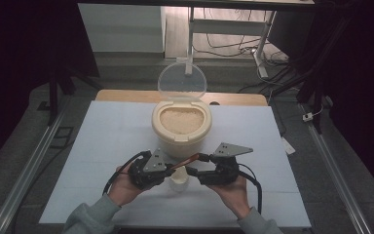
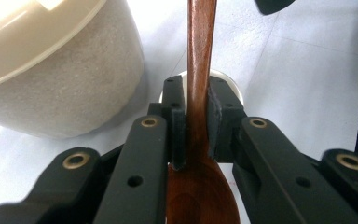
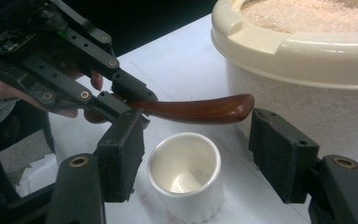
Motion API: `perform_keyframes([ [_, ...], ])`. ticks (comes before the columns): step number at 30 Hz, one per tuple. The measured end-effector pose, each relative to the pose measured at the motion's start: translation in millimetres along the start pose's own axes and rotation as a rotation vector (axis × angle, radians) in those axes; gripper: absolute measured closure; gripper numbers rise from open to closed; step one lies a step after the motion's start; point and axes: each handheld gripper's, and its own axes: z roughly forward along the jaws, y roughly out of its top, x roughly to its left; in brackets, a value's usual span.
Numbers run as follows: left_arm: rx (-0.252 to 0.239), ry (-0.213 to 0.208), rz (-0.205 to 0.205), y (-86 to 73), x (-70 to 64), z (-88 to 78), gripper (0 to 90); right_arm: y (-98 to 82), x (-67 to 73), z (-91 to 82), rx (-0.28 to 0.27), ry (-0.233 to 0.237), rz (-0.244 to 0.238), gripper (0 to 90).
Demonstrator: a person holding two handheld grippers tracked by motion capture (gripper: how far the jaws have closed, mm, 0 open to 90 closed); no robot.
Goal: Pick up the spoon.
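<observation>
Grippers number two, with one wooden spoon (image 3: 191,110), one cup (image 3: 186,175), one rice tub (image 1: 181,127).

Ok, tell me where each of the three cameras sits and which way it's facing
High view: above the table's near side, facing forward and down on the rice container; both hands and grippers show.
Left gripper view: on the left gripper, along jaws clamping the wooden spoon.
Right gripper view: on the right gripper, along open jaws over the white cup.
Shared: spoon, container.

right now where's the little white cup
In the high view the cup stands on the table near its front edge, between the two hand-held grippers and just in front of the big rice container, under the wooden spoon.
</observation>
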Motion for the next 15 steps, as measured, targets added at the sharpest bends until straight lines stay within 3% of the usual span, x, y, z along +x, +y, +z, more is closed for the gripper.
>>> perform_keyframes([
  [5,-0.01,0.004,0.003,0.7,-2.8,1.2,78.3,-5.3,-1.3,4.2,-0.046,0.02,0.075,38.5],
  [15,-0.009,-0.006,0.022,2.1,-7.6,4.5,78.3,-7.6,3.2,6.3,-0.093,0.058,0.102,56.0],
])
